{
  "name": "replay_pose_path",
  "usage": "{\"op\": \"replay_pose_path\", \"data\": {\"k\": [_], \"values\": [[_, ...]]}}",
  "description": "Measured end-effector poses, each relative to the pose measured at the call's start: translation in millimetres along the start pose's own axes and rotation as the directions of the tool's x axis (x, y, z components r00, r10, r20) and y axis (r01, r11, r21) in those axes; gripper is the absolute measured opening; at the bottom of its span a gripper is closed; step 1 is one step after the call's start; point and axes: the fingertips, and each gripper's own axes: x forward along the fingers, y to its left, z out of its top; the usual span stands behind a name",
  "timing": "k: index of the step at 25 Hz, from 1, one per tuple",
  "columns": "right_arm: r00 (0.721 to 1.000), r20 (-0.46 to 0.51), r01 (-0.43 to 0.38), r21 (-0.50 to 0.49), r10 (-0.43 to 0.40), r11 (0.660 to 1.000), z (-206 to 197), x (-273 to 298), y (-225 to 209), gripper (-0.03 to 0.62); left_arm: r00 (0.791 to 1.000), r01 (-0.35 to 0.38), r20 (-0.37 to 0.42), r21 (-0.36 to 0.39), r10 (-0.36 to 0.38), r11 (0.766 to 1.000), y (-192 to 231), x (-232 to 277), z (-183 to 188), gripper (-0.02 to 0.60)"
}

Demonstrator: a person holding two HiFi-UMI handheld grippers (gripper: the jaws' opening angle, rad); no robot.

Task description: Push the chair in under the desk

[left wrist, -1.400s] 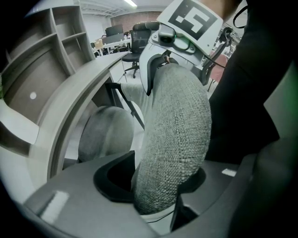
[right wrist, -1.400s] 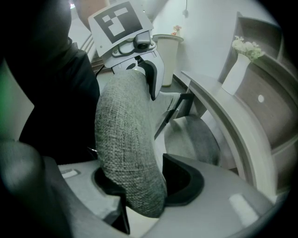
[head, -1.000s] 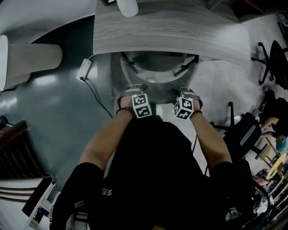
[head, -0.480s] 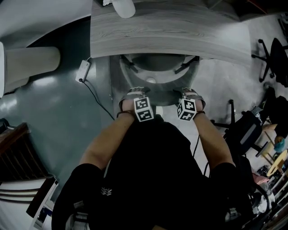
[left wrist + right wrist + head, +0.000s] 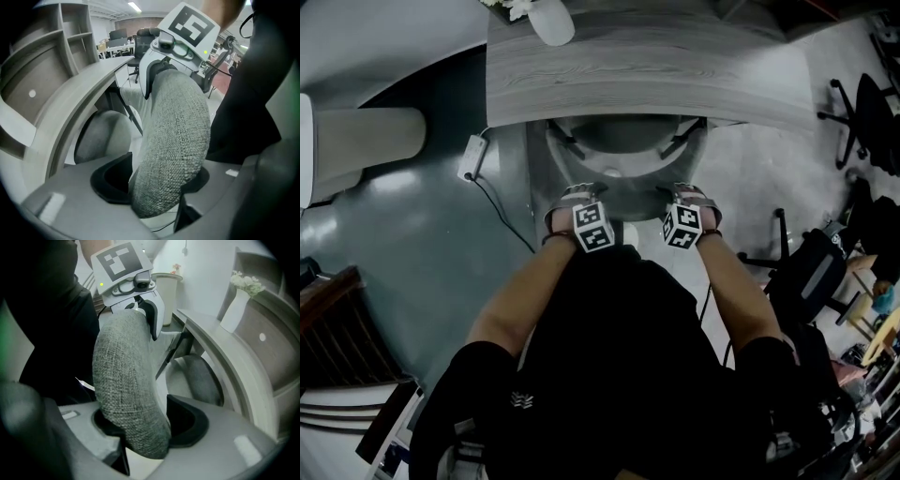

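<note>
The grey fabric chair has its seat under the wood-grain desk, and its backrest stands just outside the desk edge. My left gripper straddles the top of the backrest. Its jaws have just been opening, and the left pad stands slightly off the fabric. My right gripper straddles the same backrest further right. Its jaws have just been opening a little, but both pads still touch the fabric.
A white vase stands on the desk's far left. On the floor to the left lie a power adapter with its cable and a cream bench. Black office chairs and a bag are at the right.
Both grippers stay at the same place on the backrest top. Only the head view has shifted a little.
</note>
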Motion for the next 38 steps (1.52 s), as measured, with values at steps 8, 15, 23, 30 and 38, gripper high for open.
{"op": "replay_pose_path", "data": {"k": [8, 15, 23, 30, 38], "values": [[0.999, -0.028, 0.045, 0.072, -0.043, 0.996, 1, -11, 3, 0.222, 0.996, -0.088, 0.014, -0.003, 0.088, 0.996, -6, -17, 3, 0.237], [0.994, 0.059, 0.078, 0.248, -0.095, 0.966, 10, -47, 11, 0.222, 0.988, -0.123, 0.069, -0.196, 0.139, 0.973, -13, -44, 5, 0.232], [0.971, 0.148, 0.131, 0.316, -0.186, 0.939, 22, -82, 17, 0.222, 0.967, -0.197, 0.097, -0.314, 0.238, 0.929, -18, -76, 9, 0.209], [0.921, 0.237, 0.201, 0.389, -0.308, 0.899, 44, -131, 7, 0.221, 0.893, -0.255, 0.238, -0.431, 0.382, 0.866, -3, -140, 42, 0.153], [0.781, 0.386, 0.219, 0.567, -0.491, 0.794, 76, -203, -27, 0.186, 0.758, -0.34, 0.332, -0.532, 0.561, 0.775, 33, -230, 62, 0.027]]}}
